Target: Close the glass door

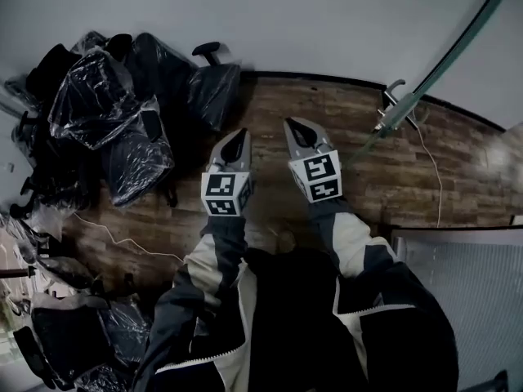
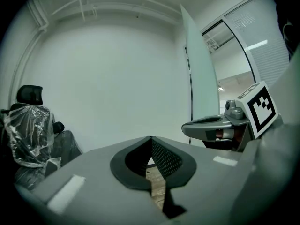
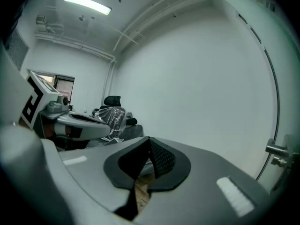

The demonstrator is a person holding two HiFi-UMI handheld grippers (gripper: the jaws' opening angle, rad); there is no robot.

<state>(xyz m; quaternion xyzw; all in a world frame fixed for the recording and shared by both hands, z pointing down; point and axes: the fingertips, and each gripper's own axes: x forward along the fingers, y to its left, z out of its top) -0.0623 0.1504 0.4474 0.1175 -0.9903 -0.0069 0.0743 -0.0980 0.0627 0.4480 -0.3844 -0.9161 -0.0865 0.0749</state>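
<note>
The glass door [image 1: 458, 51] stands ajar at the upper right of the head view, its green edge running diagonally down to a metal handle [image 1: 394, 95]. In the left gripper view the door [image 2: 199, 74] shows nearly edge-on, right of centre. The handle [image 3: 277, 153] sits at the far right of the right gripper view. My left gripper [image 1: 236, 135] and right gripper [image 1: 292, 126] hang side by side over the wooden floor, left of the handle and apart from it. Both are shut with nothing between the jaws, tips meeting in the left gripper [image 2: 150, 139] and right gripper [image 3: 149, 139] views.
Several office chairs wrapped in plastic [image 1: 114, 113] crowd the left side against the white wall [image 1: 310, 15]. A thin white cable [image 1: 122, 239] trails over the wooden floor [image 1: 270, 104]; another cable [image 1: 433, 166] runs near the door. A ribbed grey panel [image 1: 466, 284] stands at the lower right.
</note>
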